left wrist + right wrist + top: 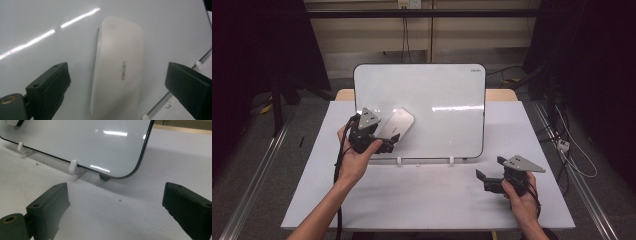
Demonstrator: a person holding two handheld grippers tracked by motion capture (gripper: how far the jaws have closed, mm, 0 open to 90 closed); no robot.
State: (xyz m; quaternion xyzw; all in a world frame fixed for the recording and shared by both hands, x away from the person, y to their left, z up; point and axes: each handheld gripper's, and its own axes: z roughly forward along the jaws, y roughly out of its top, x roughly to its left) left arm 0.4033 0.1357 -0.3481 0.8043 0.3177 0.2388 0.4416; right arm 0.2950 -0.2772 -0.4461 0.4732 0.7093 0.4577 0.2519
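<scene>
Whiteboard (437, 107) stands propped at the middle of the surface (427, 200), leaning back, its lower edge seated in two small clips (73, 166) toward the front. Eraser (397, 125) lies on the board face, lower left area, tilted. Left gripper (384, 146) sits just before the eraser, at the board's lower left corner. Right gripper (482, 177) rests low over the surface, before and right of the board's lower right corner, well apart from the left one.
</scene>
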